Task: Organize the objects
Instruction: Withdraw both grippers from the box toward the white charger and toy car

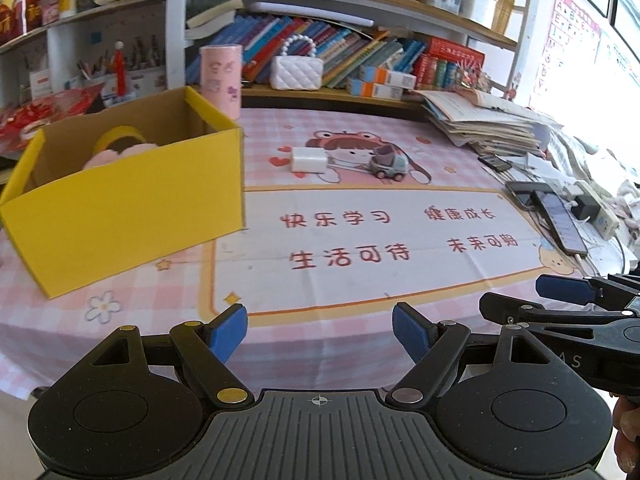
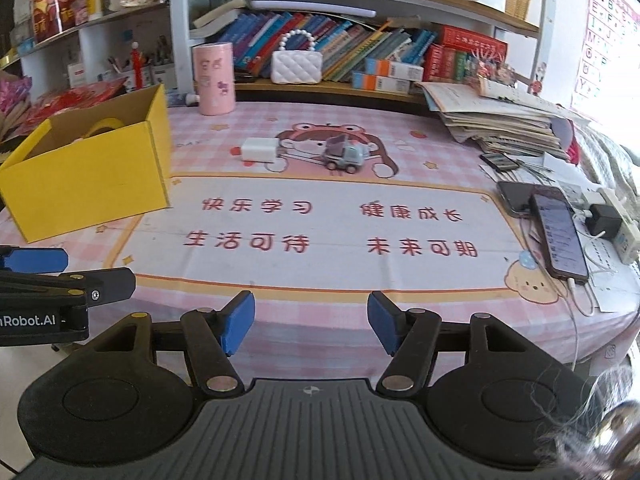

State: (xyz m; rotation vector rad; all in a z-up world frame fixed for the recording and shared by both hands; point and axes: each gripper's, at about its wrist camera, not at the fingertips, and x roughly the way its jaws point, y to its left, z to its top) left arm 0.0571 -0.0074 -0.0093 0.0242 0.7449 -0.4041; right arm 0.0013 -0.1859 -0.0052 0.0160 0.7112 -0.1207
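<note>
Both grippers, left gripper (image 1: 320,334) and right gripper (image 2: 311,322), have fingers spread and empty. The toy truck (image 2: 345,156) and white charger (image 2: 259,150) lie ahead mid-tabletop, box (image 2: 86,178) leftward; neither hand is clearly nearer.

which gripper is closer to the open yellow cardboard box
Left. The left gripper hangs just off the open yellow cardboard box; the right gripper sits farther along the table edge.

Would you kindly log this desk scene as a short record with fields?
surface: pink checked table mat
container: open yellow box, far left, already holding items
loose items: white charger and toy truck, side by side, mid-mat
right edge: phone plugged in, paper stack
left gripper: open, empty
right gripper: open, empty
</note>
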